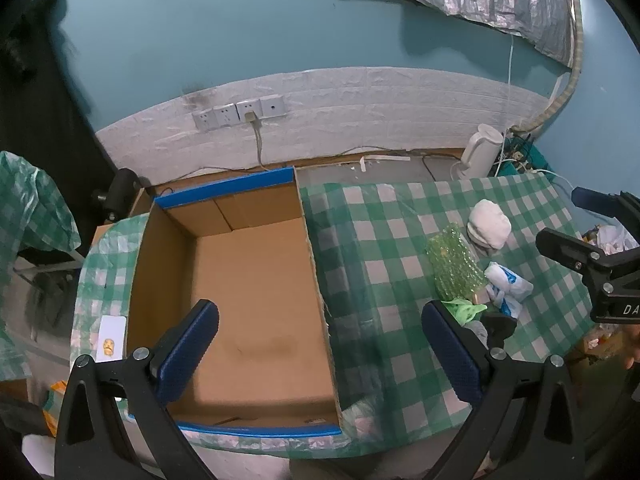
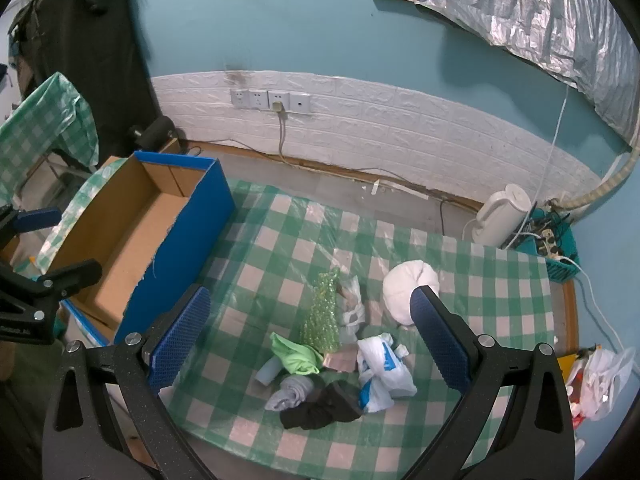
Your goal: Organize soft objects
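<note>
1. Hidden or unclear: the green cloth and black cloth are partly covered by the left gripper's right finger in the left wrist view. Several small items in the pile cannot be identified.
2. Left gripper: jaws spread wide, nothing between them, hovering over the cardboard box, whose floor is bare.
3. Right gripper: jaws spread wide, gripping nothing, above the pile.
4. Soft objects: a white bundle, green bubble wrap, white-and-blue plastic bag, grey sock, green cloth and black cloth lie clustered on the tablecloth, beside the box and outside it.
5. Surface: a green-and-white checked tablecloth under clear plastic.
6. Room: teal wall, white brick-pattern panel, wall sockets, a white kettle.
</note>
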`<action>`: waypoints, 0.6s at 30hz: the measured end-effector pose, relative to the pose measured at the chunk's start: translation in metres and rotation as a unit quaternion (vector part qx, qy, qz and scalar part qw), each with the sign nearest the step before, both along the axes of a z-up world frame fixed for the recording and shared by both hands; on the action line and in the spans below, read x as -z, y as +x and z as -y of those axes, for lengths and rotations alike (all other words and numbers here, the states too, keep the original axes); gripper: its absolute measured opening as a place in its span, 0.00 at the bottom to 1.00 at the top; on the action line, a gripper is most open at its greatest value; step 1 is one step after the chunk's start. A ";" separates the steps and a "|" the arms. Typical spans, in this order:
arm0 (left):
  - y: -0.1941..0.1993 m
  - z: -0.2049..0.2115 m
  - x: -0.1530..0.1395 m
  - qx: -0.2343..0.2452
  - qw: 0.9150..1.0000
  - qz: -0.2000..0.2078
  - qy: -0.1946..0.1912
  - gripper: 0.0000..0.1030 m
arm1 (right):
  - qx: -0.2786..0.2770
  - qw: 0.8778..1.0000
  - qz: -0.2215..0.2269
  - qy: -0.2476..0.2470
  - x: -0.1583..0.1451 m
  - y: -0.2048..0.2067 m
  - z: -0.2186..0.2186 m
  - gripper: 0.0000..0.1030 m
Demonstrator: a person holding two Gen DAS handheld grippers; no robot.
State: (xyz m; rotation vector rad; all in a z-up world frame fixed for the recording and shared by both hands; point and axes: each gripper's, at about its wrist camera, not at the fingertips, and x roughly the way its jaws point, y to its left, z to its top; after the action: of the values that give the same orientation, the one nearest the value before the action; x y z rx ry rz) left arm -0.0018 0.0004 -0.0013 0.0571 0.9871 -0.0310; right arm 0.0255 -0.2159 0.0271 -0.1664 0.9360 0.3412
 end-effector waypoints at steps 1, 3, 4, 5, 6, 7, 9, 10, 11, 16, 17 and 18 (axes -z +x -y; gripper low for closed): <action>0.000 0.000 0.001 0.000 1.000 -0.002 -0.002 1.00 | -0.001 1.000 0.000 0.000 0.000 0.000 0.000 0.97; -0.001 0.000 0.001 0.001 1.000 -0.002 -0.006 1.00 | -0.001 1.000 0.000 0.001 0.000 0.000 -0.001 0.97; -0.001 0.000 0.001 0.000 1.000 -0.002 -0.006 1.00 | -0.002 1.000 0.000 0.001 0.000 0.000 -0.002 0.97; -0.001 -0.001 0.001 0.000 1.000 -0.002 -0.006 1.00 | -0.003 1.000 0.000 0.001 0.001 0.000 -0.002 0.97; 0.000 -0.001 0.001 0.001 1.000 -0.002 -0.006 1.00 | -0.004 1.000 0.000 0.001 -0.001 0.000 -0.002 0.97; 0.000 -0.001 0.001 0.001 1.000 -0.003 -0.007 1.00 | -0.004 1.000 0.000 0.001 -0.001 -0.002 -0.002 0.97; -0.001 -0.001 0.001 0.000 1.000 -0.003 -0.010 1.00 | -0.004 1.000 -0.001 0.000 -0.002 -0.001 -0.002 0.97; 0.000 -0.001 0.000 -0.001 1.000 -0.003 -0.011 1.00 | -0.003 1.000 0.000 0.000 -0.002 -0.001 -0.003 0.97; -0.001 -0.002 0.000 -0.002 1.000 -0.002 -0.013 1.00 | -0.002 1.000 -0.001 0.000 -0.001 -0.001 -0.002 0.97; 0.001 -0.002 -0.001 -0.002 1.000 -0.004 -0.014 1.00 | -0.004 1.000 0.001 0.000 0.001 -0.002 -0.002 0.97; 0.001 -0.002 -0.001 -0.003 1.000 -0.005 -0.014 1.00 | -0.004 1.000 0.001 -0.001 0.001 -0.002 -0.003 0.97; 0.000 -0.002 -0.001 -0.002 1.000 -0.006 -0.016 1.00 | -0.004 1.000 0.000 0.000 0.001 -0.002 -0.002 0.97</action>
State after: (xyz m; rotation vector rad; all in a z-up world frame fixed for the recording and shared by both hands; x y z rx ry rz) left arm -0.0014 0.0021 -0.0008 0.0257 0.9977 -0.0428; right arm 0.0239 -0.2138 0.0265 -0.1703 0.9349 0.3484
